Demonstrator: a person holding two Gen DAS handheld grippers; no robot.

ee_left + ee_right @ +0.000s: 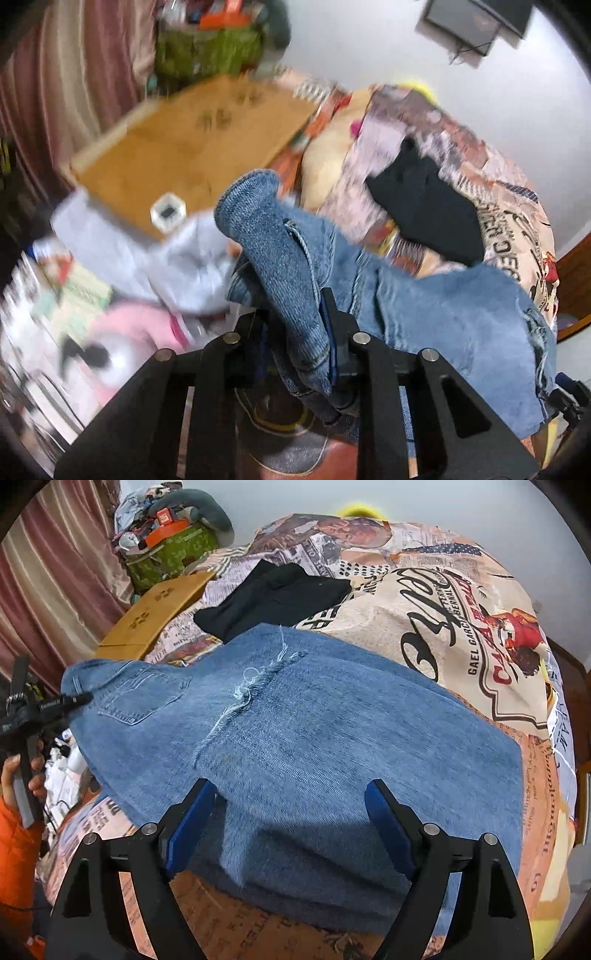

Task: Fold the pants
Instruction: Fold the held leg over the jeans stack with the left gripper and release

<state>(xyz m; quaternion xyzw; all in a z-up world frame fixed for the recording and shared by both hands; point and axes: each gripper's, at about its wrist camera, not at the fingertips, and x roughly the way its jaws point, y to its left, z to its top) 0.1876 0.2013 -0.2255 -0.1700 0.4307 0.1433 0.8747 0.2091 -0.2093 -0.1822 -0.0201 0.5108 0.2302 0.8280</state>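
Jeans [314, 738] are spread across the middle of the right wrist view, lying on a bedspread [461, 627] printed with newspaper and poster motifs. A back pocket is seen at the left of the denim, and a frayed hem runs diagonally through its centre. The right gripper [291, 823] is held at the lower edge of the frame with its jaws spread wide, the blue pads on either side of the near denim without gripping it. In the left wrist view, the left gripper [295, 332] is seen at the bottom centre, its jaws pressed together on a bunched fold of the jeans [295, 258], which rises toward the middle of the frame. A black garment [273, 594] lies beyond the jeans, and a cardboard box [155, 613] is seen at the upper left.
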